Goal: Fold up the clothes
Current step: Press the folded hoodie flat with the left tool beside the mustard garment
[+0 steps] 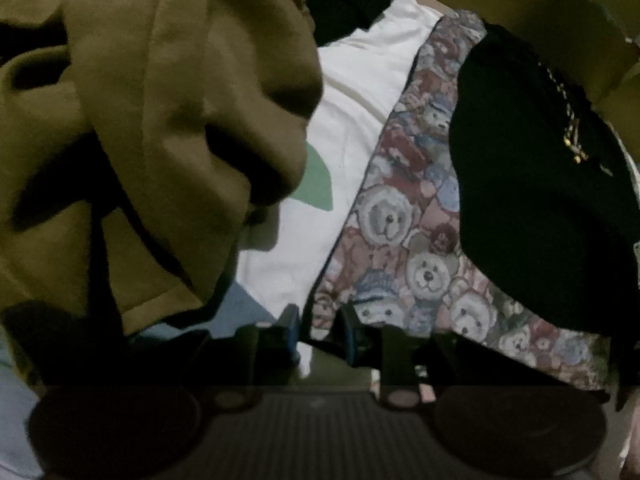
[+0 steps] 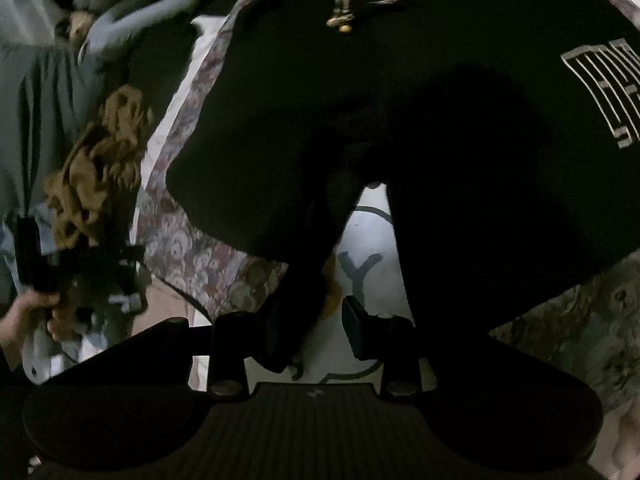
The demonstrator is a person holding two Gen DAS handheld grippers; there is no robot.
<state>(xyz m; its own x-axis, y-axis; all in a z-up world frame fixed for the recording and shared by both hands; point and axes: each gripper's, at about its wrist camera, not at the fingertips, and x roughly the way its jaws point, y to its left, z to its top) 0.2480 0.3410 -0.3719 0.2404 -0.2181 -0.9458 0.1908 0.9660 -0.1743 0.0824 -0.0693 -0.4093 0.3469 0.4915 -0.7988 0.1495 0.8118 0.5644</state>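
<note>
In the left wrist view a crumpled olive-brown garment (image 1: 160, 120) bulges close to the camera on the left. My left gripper (image 1: 322, 330) points at a white sheet (image 1: 360, 92) with a narrow gap between its blue-padded fingers. A strip of olive shows low in that gap, and a grip cannot be made out. A black printed hoodie (image 2: 400, 100) lies spread on a teddy-bear blanket (image 1: 404, 240). My right gripper (image 2: 316, 328) stands open at the hoodie's near edge. A black fold (image 2: 316, 248) hangs against its left finger, and white printed cloth shows in the gap.
In the right wrist view a hand (image 2: 24, 312) holds the left gripper (image 2: 88, 280) at the far left, with the olive garment (image 2: 100, 168) bunched above it. A person's grey top (image 2: 36, 120) is behind. The hoodie's drawstring (image 2: 344, 4) lies at its far end.
</note>
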